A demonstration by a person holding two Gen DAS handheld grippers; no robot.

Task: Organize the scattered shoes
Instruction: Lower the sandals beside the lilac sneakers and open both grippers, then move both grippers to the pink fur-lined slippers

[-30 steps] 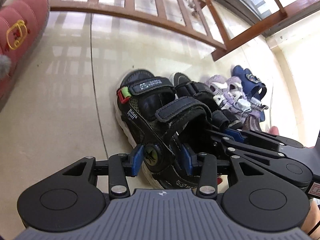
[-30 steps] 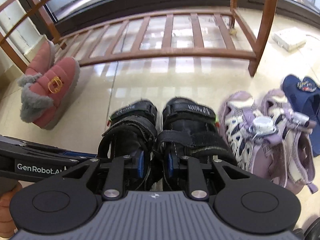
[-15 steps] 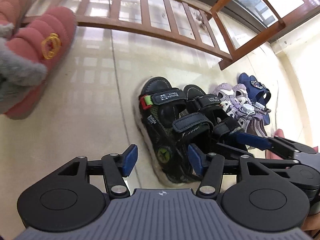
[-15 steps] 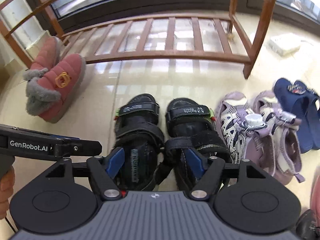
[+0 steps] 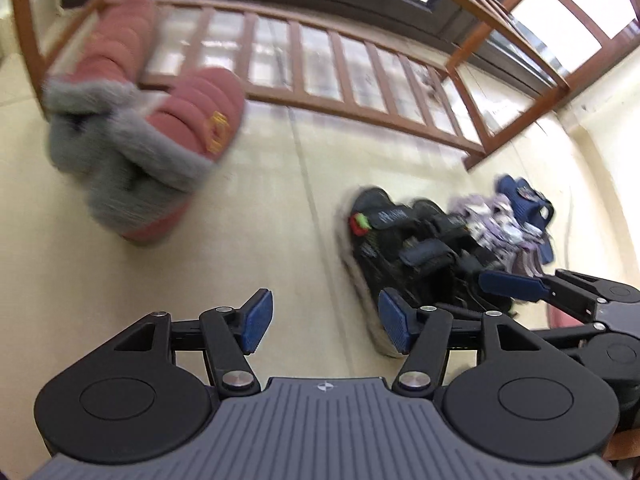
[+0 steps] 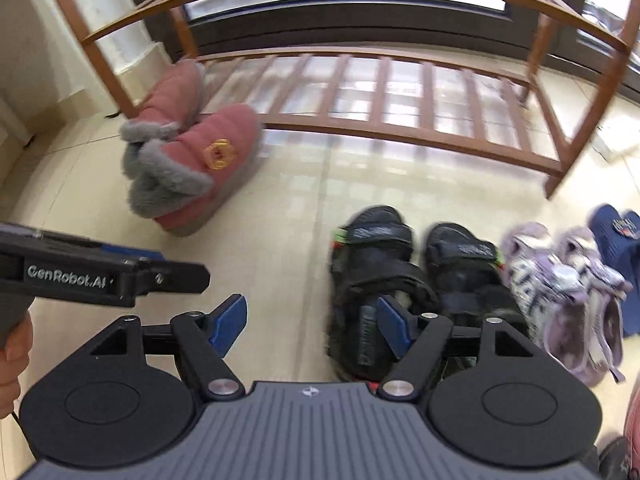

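- Both grippers have let go of the black sandals [image 6: 416,280] and drawn back; left gripper [image 5: 320,322] and right gripper [image 6: 310,324] stand released, empty.
- Sandals sit paired at centre-right of the frame beside the purple sneakers [image 6: 568,296]; pink fur-trimmed slippers [image 6: 192,164], upper left, likely next.

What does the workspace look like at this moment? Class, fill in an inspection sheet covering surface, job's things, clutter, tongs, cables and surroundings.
Surface: glossy cream tiled floor, bare between the shoes.
Job's things: black sandals side by side; purple sneakers beside them; navy slippers at the end of the row; pink fur-lined boots apart, by the rack's corner.
Clutter: pale flat object on the floor past the rack, too blurred to identify.
Tongs: left tongs open, empty; right tongs open, empty.
Cables: nothing seen.
Surroundings: wooden slatted shoe rack with no shoes seen on its shelves, window behind.
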